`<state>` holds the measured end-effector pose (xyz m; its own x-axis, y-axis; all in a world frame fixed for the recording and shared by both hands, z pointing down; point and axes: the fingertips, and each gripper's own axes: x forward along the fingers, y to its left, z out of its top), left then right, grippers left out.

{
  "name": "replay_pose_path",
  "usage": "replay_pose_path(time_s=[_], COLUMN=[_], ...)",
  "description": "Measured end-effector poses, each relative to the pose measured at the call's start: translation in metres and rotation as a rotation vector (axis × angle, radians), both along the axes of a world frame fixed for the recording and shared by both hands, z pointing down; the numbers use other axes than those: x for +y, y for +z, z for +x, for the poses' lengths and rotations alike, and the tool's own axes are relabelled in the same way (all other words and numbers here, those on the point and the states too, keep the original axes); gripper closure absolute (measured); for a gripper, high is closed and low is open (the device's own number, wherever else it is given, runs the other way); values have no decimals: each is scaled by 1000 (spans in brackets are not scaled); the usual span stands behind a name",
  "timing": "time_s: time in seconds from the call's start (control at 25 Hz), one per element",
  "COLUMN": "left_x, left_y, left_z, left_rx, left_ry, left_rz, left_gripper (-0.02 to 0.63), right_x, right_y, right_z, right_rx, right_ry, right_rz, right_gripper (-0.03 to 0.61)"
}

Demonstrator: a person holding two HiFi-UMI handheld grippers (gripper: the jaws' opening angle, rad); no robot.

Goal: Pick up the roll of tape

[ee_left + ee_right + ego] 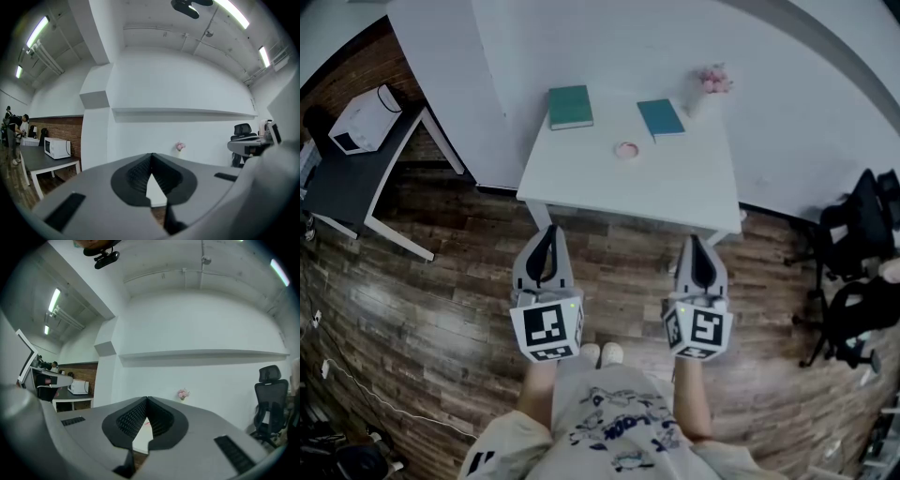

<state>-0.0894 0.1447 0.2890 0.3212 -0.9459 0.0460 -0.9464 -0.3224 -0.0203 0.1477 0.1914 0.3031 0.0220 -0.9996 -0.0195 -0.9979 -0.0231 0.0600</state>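
The roll of tape [625, 150], small, pinkish and round, lies flat on the white table [675, 187] between two books. Both grippers are held level over the wooden floor, short of the table's near edge and apart from the tape. My left gripper [548, 231] points at the table's left front corner, its jaws meeting at the tips with nothing between them [151, 156]. My right gripper [693, 242] points at the right front part, also shut and empty [146, 400]. Through the gap behind each pair of tips only a sliver of the table top shows.
A green book [570, 106] and a teal book [661, 118] lie on the table, with pink flowers [712, 80] at its far right. A dark side table with a white microwave [364, 120] stands left. Black office chairs [853, 244] stand right. People stand far left [14, 136].
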Motion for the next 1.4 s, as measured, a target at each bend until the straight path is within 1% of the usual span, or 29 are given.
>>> replay_pose_path(time_s=[0.2,0.36,0.56,0.64,0.68,0.72,1.08,1.28,1.4], left_x=[-8,-14,-17,-17,-17,-17,-43,-74,-98], left_y=[5,9,13,15,17,18,26,35,39], left_z=[4,9,14,14,14,14,18,21,21], left_rx=[-44,-48,-50,-51,-52,-53,-58,-57,-44], left_ry=[-7,-25,-57,-70,-76,-81,-97,-89,-83], left_rz=[-2,-7,-11,-15,-17,-20,-38,-54,-64], left_gripper=[611,611,611,611,611,611,611,611,611], right_x=[-11,-25,-39,-43,-46,-49,-79,-110,-133], right_y=[6,8,11,14,15,17,27,33,38], right_z=[3,2,2,1,1,0,-5,-6,-8], right_rx=[0,18,11,7,4,1,2,2,4], right_ry=[-26,-71,-125,-142,-152,-162,-210,-211,-214], right_rz=[-22,-29,-29,-35,-39,-44,-72,-90,-102], right_gripper=[575,574,571,550,516,497,471,448,440])
